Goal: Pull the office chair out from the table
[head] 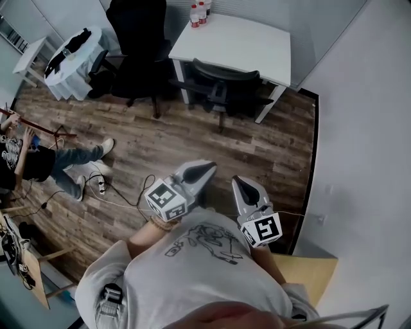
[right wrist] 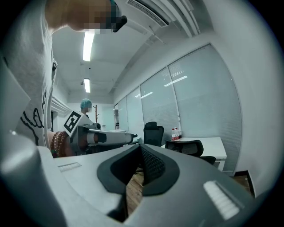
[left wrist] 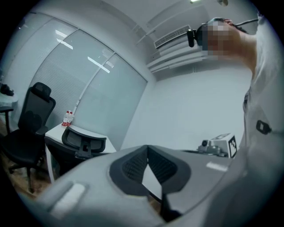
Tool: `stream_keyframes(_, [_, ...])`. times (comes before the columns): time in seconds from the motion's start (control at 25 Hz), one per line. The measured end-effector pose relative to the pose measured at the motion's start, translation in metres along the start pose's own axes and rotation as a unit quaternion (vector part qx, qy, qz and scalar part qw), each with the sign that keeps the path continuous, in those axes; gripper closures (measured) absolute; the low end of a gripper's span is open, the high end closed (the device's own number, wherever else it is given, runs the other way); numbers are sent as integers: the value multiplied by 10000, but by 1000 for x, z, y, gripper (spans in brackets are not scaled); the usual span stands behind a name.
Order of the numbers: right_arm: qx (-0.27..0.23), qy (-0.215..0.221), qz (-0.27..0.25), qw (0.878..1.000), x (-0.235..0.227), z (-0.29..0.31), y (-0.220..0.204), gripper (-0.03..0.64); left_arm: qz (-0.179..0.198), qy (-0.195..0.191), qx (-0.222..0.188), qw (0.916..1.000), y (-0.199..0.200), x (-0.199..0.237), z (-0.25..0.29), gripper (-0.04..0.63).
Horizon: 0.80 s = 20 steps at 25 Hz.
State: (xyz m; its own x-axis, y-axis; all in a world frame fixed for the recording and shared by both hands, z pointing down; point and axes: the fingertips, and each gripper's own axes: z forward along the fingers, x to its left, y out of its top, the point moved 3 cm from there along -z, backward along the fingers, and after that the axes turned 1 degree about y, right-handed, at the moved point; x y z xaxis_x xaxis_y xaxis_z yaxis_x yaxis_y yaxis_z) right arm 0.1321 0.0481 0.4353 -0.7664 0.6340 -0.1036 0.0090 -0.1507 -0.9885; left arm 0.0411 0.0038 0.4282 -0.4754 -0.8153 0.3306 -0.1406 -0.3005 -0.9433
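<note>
The black office chair [head: 225, 87] stands tucked under the white table [head: 257, 51] at the far side of the room; its curved backrest [left wrist: 84, 142] also shows in the left gripper view, and the chair [right wrist: 191, 148] in the right gripper view. My left gripper [head: 207, 168] and right gripper [head: 237, 182] are held side by side close to my body, well short of the chair. Both point toward it. In the left gripper view the left gripper [left wrist: 147, 148] is shut and empty. The right gripper [right wrist: 140, 148] is likewise shut with nothing held.
A second, taller black chair [head: 138, 54] stands left of the table. Bottles [head: 199, 13] sit on the table's far corner. A round white table [head: 74, 61] and a person sitting on the floor [head: 38, 160] are at left, with cables [head: 115, 193] nearby. A wall runs along the right.
</note>
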Motion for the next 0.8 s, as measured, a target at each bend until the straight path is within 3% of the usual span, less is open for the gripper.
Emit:
stream_keyframes(0.56, [211, -6, -154, 9997, -77, 148, 28, 609, 186, -108, 91, 9997, 53, 161, 55, 591])
stream_keyframes(0.8, [347, -123, -401, 9985, -120, 205, 32, 609, 450, -44, 312, 9985, 67, 223, 79, 571])
